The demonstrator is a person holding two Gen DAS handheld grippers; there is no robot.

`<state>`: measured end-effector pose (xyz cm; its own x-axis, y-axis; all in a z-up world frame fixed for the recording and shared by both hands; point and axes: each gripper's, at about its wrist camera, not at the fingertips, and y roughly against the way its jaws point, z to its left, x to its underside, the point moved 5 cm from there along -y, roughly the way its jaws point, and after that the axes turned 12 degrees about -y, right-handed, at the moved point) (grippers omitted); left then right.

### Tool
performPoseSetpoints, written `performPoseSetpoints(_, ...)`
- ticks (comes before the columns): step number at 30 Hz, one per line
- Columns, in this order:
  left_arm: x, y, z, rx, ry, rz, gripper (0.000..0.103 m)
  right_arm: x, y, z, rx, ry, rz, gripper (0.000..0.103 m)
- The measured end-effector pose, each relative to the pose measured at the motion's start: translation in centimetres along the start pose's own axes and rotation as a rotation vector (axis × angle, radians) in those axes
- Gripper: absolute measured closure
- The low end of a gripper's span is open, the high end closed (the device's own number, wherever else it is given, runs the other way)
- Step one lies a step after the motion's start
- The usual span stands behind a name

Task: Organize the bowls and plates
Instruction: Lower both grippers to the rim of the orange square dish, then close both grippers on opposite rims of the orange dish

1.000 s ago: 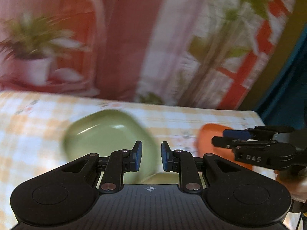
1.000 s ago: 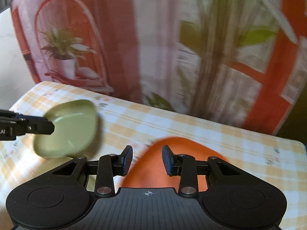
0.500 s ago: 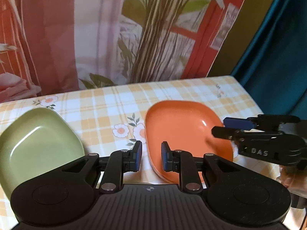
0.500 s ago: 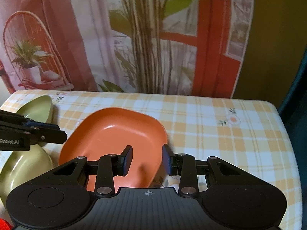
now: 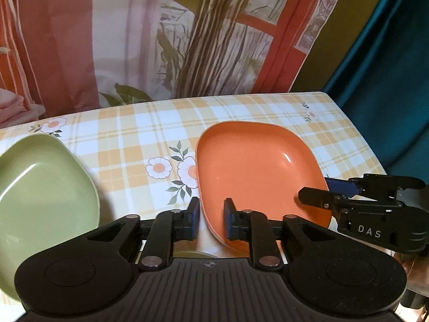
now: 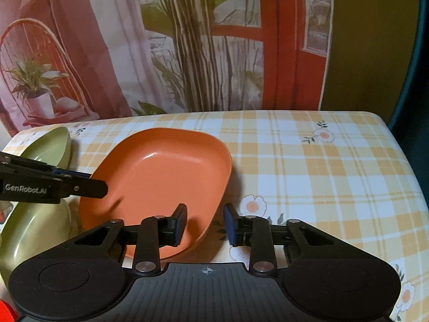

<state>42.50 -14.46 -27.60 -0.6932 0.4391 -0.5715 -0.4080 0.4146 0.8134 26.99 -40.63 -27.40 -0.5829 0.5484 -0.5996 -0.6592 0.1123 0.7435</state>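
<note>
On the checked tabletop (image 6: 321, 161), an orange plate (image 6: 161, 177) lies flat, a green plate (image 5: 40, 187) just left of it; left claw (image 5: 210, 221) and right claw (image 6: 205, 224), both narrowly parted and empty, straddle its near rim, seemingly to grasp it.

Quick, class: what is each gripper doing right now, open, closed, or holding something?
Left gripper: open, holding nothing.
Right gripper: open, holding nothing, at the orange plate's edge.

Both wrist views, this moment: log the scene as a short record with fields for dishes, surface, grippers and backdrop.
dishes: orange plate and green plate, side by side, apart
surface: checked floral tablecloth
left gripper: open, empty, near edge of orange plate between its fingers
right gripper: open, empty, straddling orange plate's near corner
backdrop: printed curtain with plants
stacking: not yet done
</note>
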Motion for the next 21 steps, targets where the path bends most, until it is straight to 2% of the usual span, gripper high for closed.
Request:
performPoseSetpoints(4, 0.0, 0.4, -0.3, -0.030, -0.023, -0.004, 0.084, 0.0, 0.4, 0.3, -0.001, 0.008, -0.004, 0.086)
performPoseSetpoints(14, -0.5, 4.6, -0.5, -0.053, -0.065, -0.063, 0.084, -0.5, 3.2, 2.2, -0.035, 0.023, -0.043, 0.086)
performPoseSetpoints(21, 1.1, 9.3, 0.2, -0.082, -0.076, -0.092, 0.084, 0.6, 5.6, 5.5, -0.083, 0.057, -0.046, 0.086)
